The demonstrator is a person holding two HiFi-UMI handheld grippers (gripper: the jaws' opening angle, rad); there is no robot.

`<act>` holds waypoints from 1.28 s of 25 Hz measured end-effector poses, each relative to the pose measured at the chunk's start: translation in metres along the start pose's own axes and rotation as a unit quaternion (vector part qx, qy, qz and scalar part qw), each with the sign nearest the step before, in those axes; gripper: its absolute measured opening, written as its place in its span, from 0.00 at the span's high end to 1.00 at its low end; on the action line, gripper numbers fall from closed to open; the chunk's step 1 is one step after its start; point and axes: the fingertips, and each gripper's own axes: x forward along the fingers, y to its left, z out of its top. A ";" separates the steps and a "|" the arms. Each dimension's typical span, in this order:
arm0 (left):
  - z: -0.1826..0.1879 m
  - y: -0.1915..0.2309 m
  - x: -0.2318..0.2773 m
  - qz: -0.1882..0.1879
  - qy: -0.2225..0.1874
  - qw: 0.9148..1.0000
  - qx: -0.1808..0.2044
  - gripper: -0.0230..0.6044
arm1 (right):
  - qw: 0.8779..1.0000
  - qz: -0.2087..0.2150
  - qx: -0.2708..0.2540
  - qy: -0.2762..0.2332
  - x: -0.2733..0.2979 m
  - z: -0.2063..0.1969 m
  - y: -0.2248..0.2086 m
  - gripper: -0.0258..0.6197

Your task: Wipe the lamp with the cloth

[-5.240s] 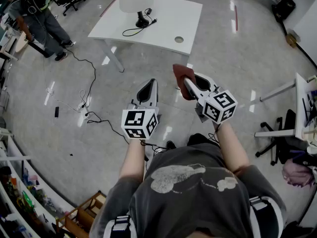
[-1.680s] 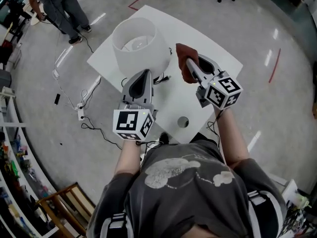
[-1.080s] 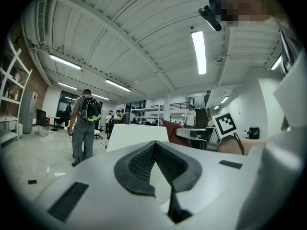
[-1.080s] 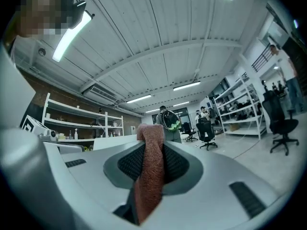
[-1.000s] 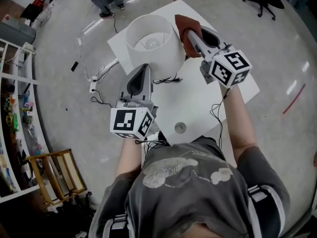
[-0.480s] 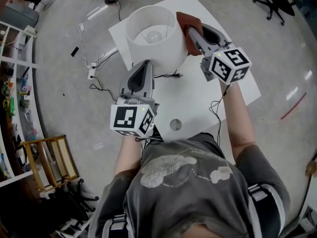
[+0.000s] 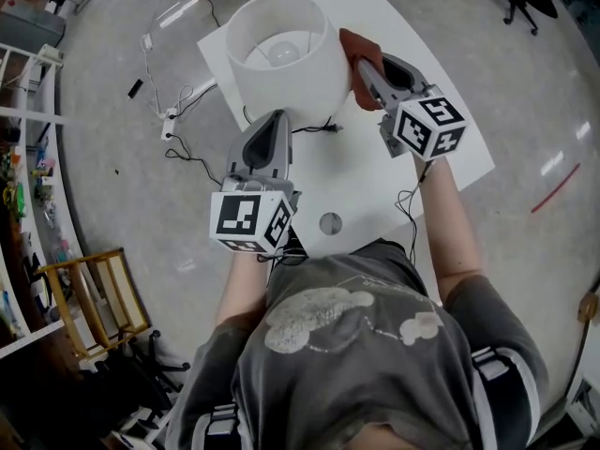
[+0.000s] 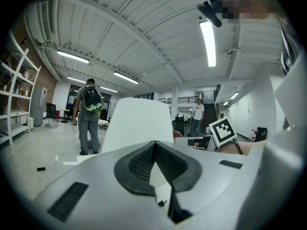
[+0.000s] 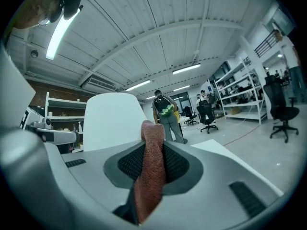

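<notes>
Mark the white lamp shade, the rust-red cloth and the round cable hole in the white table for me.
White tapered lamp shade [image 7: 286, 92]: head view, outer side wall.
Rust-red woven cloth [image 9: 151, 171]: right gripper view, middle of the upright fold.
Round grey cable hole [image 7: 330, 223]: head view, its centre.

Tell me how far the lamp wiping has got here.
Done: the cloth is clamped in the right tongs. In hand: it sits beside the right side of the lampshade; contact is unclear. Left: the wiping itself. The left tongs hang shut and empty.
</notes>
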 end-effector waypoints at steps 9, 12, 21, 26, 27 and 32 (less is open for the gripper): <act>-0.023 0.008 -0.002 -0.013 0.023 1.000 -0.010 0.95 | 0.999 -0.033 0.016 0.027 -0.009 -0.039 -0.005 0.83; -0.027 0.010 -0.002 -0.021 0.026 0.999 -0.014 0.95 | 0.998 -0.045 0.013 0.030 -0.014 -0.042 -0.005 0.83; 0.006 0.019 -0.002 -0.056 -0.016 0.998 -0.014 0.95 | 0.997 -0.073 -0.014 -0.023 -0.035 0.015 0.014 0.83; 0.022 0.032 -0.002 -0.070 -0.037 0.997 -0.009 0.95 | 0.995 -0.060 -0.045 -0.061 -0.036 0.056 0.048 0.83; 0.024 0.034 -0.002 -0.074 -0.040 0.996 -0.008 0.95 | 0.995 -0.057 -0.051 -0.067 -0.034 0.062 0.055 0.83; 0.026 0.049 0.001 -0.091 -0.043 0.995 -0.007 0.95 | 0.993 -0.060 -0.071 -0.072 -0.024 0.068 0.080 0.83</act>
